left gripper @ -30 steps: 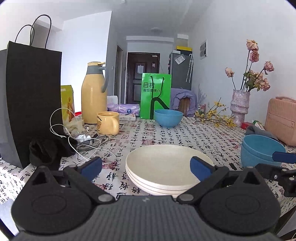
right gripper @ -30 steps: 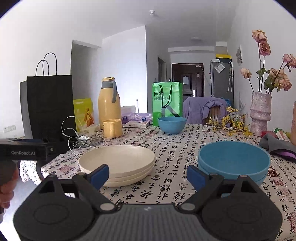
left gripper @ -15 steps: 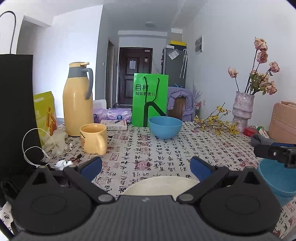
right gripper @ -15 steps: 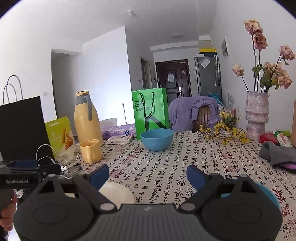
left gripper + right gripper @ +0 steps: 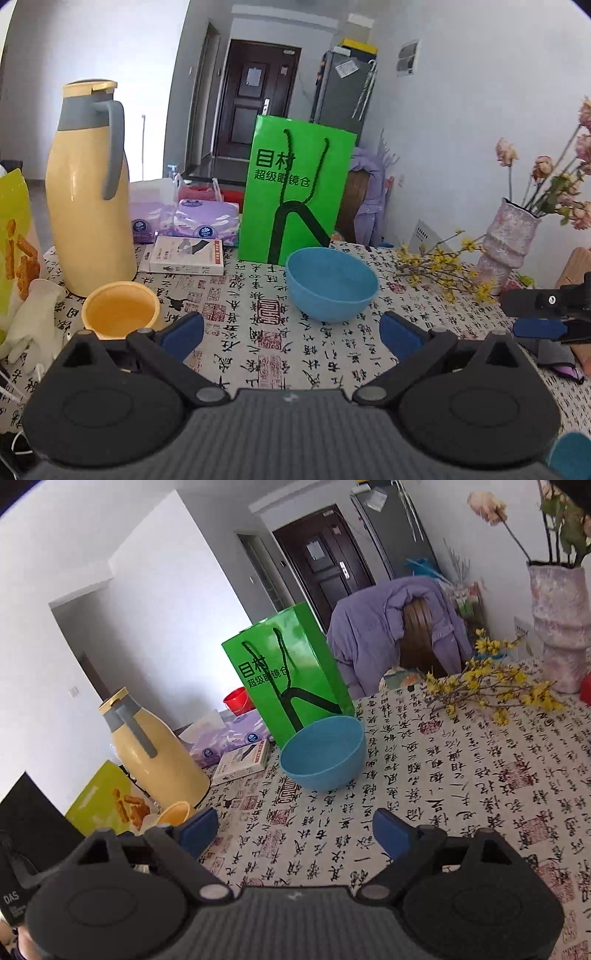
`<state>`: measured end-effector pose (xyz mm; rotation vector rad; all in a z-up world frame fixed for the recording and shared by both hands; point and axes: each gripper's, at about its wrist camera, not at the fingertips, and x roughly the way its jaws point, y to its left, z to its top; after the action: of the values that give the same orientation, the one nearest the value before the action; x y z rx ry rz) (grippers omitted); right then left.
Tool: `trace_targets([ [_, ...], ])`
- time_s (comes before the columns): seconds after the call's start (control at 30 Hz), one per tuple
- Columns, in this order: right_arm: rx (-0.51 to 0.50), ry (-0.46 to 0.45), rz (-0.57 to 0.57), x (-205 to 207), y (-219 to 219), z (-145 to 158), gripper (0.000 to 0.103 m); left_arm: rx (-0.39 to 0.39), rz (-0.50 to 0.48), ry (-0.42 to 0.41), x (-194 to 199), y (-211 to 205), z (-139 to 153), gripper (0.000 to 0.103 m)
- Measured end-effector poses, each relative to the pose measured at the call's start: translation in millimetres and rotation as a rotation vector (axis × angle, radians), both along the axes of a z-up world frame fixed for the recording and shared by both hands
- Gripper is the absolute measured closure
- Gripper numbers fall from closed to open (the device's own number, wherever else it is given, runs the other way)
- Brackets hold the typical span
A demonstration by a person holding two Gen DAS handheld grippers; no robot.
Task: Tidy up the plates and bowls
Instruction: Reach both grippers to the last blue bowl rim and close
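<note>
Sitting upright at centre frame in both wrist views, just in front of the green paper shopping bag [image 5: 295, 192], the round blue plastic-looking bowl [image 5: 332, 284] on the calligraphy-print tablecloth [image 5: 266, 332]. Probably light, stiff, smooth and slippery; best pinched across the thin rim. Left gripper [image 5: 291, 334] and right gripper [image 5: 295, 830] both spread wide, empty, short of the bowl.

L gripper [image 5: 291, 338]: matte black plastic body w/ ribbed grey centre panel, two round black discs, silver pivot screws, angled black link arms ending in blue pads [image 5: 184, 334]. R gripper [image 5: 295, 830]: same build, blue pads [image 5: 391, 832]. White "DAS" lettering on a black part at left edge, R view.
</note>
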<state>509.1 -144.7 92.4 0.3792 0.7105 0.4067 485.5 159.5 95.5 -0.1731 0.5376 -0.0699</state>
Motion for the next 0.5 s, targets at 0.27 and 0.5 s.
trace_targets([
  [0.27,-0.008,0.21,-0.019,133,30,-38,0.014,-0.031,-0.074,0.109,134,3,-19,0.0],
  [0.5,-0.106,0.294,-0.059,223,52,-100,0.036,-0.108,-0.006,0.263,223,5,-70,0.03],
])
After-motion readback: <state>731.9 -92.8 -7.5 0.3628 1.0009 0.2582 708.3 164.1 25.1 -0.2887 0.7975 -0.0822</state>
